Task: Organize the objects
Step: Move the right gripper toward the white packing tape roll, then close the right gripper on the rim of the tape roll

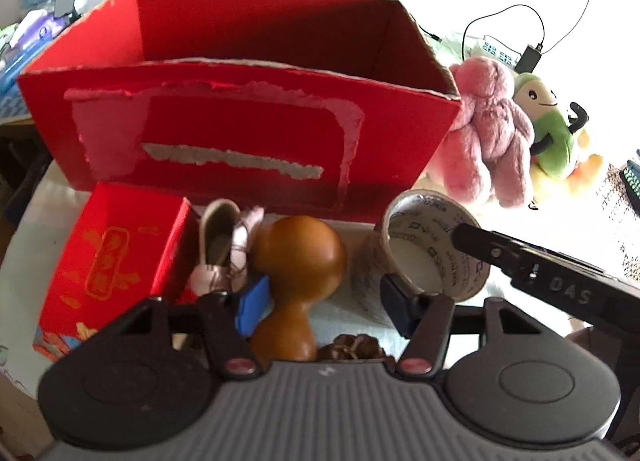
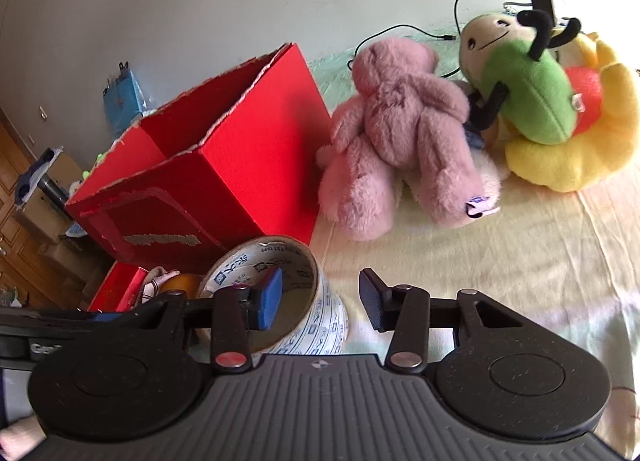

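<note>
Fingers of right gripper straddling wall of tape roll beside red box, not yet pinching; handling light, rigid, slick.

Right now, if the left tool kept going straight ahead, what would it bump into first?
Probably the brown wooden gourd, already between the left tool's fingers. Behind it stands the big red box, though depth is hard to judge.
</note>
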{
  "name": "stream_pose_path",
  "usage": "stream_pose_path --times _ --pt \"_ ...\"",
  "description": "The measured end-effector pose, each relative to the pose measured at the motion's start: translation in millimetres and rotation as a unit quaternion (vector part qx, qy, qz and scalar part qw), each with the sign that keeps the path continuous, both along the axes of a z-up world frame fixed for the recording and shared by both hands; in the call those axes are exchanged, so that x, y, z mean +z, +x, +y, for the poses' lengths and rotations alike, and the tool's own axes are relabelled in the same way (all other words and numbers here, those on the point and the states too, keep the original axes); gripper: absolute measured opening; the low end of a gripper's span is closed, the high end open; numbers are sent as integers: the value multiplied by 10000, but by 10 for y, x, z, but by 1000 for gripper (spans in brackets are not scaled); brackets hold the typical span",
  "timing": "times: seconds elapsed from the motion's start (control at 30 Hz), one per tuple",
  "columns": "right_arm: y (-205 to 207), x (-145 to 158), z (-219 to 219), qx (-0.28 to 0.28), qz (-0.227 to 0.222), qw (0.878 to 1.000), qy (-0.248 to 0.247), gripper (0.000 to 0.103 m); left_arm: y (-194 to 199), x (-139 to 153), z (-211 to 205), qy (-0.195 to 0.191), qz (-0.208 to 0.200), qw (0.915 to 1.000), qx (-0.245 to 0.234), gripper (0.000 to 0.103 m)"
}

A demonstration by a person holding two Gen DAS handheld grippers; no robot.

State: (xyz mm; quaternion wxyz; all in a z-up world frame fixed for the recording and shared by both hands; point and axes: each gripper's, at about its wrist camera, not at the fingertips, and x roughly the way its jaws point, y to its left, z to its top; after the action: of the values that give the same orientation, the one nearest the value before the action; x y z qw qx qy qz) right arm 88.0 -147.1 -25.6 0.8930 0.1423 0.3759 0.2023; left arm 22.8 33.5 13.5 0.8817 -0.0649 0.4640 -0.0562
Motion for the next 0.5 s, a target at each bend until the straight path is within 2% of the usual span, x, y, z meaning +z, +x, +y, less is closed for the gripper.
stream_pose_path --times 0.1,0.17,0.23,0.27,0.3,0.4,0.5 --pt "49 -53 58 73 42 9999 -102 37 -32 53 -48 335 -243 9991 -7 70" --pt "85 -85 66 91 129 9999 -52 32 -13 119 -36 300 -270 9991 -126 72" --pt "99 -110 55 111 146 9998 43 32 -29 181 -58 214 -409 9985 -285 84" --pt "98 -113 48 112 125 9998 68 31 -27 197 -81 227 -508 9979 -342 87" --pt "92 -112 47 121 113 9998 90 30 -6 193 -120 285 -552 9973 -380 85" --pt "67 -116 29 150 64 9997 188 22 105 98 -199 326 -373 9974 -529 70" --pt "35 -106 26 164 -46 9997 148 15 144 82 -226 371 -502 9967 -514 64"
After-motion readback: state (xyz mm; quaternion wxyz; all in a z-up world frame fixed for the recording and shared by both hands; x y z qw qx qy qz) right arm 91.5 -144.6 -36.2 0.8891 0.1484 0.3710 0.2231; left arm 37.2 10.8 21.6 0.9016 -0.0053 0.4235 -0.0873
